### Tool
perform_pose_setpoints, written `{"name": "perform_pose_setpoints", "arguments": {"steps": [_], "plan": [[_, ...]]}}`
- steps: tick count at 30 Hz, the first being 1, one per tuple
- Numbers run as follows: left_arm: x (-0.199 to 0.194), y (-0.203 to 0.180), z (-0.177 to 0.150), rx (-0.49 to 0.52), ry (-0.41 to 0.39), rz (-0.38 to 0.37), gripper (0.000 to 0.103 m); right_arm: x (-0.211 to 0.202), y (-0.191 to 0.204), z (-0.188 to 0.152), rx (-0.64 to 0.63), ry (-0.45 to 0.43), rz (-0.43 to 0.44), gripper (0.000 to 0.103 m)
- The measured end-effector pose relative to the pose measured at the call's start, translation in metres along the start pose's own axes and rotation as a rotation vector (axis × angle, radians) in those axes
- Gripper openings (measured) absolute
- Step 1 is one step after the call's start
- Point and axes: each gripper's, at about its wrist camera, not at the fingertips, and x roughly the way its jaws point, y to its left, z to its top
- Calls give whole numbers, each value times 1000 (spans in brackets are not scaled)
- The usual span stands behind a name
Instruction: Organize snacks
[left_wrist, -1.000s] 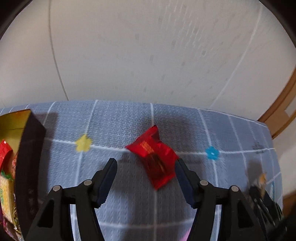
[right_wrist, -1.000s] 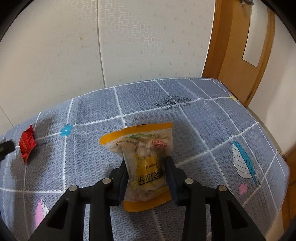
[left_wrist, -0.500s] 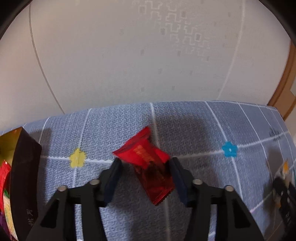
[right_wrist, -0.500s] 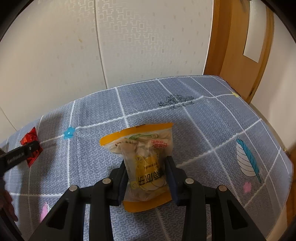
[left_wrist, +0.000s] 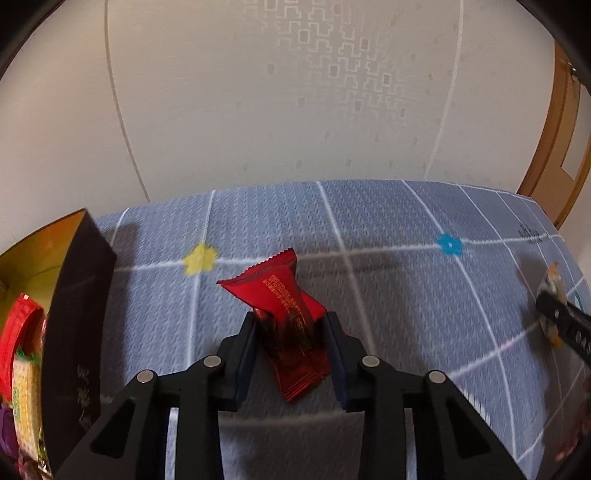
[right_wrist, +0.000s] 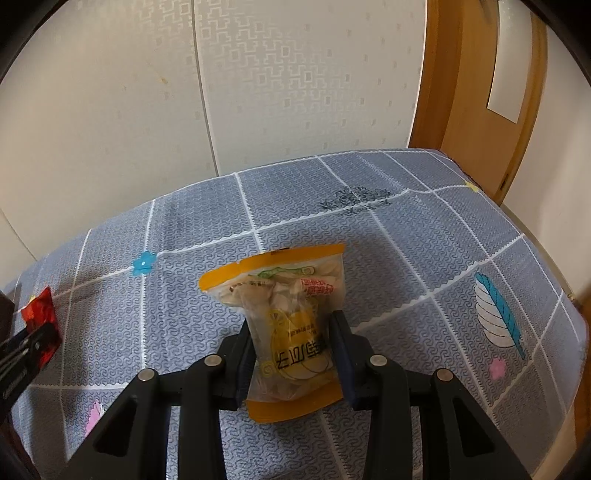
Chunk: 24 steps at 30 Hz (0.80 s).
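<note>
With the left gripper (left_wrist: 291, 332) closing on the red packet (left_wrist: 286, 321) and the right gripper (right_wrist: 293, 343) clenching the yellow pouch (right_wrist: 291, 325), each needed a firm, uncrushing squeeze.

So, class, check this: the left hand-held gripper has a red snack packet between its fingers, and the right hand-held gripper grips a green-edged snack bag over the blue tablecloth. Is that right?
Not quite. The snack bag in the right hand-held gripper has orange edges, not green, as the right wrist view shows. The rest stands: the left hand-held gripper is closing on the red snack packet, over the blue tablecloth.
</note>
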Motion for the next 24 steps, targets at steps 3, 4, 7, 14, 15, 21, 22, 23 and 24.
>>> {"name": "perform_pose_setpoints", "arguments": {"steps": [3,4,7,14,15,21,22,23,24], "plan": [[-12,-1,-6,6,-23,-14,30,-1,0,0,9,-2,1,38],[-16,2,-11,4,-30,-21,29,-1,-1,0,16,-2,4,38],[-37,7,-26,9,-67,-42,28,-4,-1,0,32,-2,7,37],[-76,11,-50,78,-170,-81,22,-10,2,-4,34,-3,9,36],[-81,11,-53,86,-184,-86,22,-11,2,-4,39,-2,10,36],[-82,17,-50,111,-207,-125,10,-17,3,-10,51,-1,3,36],[-80,16,-47,111,-205,-129,10,-18,4,-11,52,-2,4,36],[-81,17,-47,110,-204,-135,10,-20,5,-13,56,-3,8,36],[-81,18,-46,106,-199,-133,10,-21,6,-14,59,-2,12,36]]}}
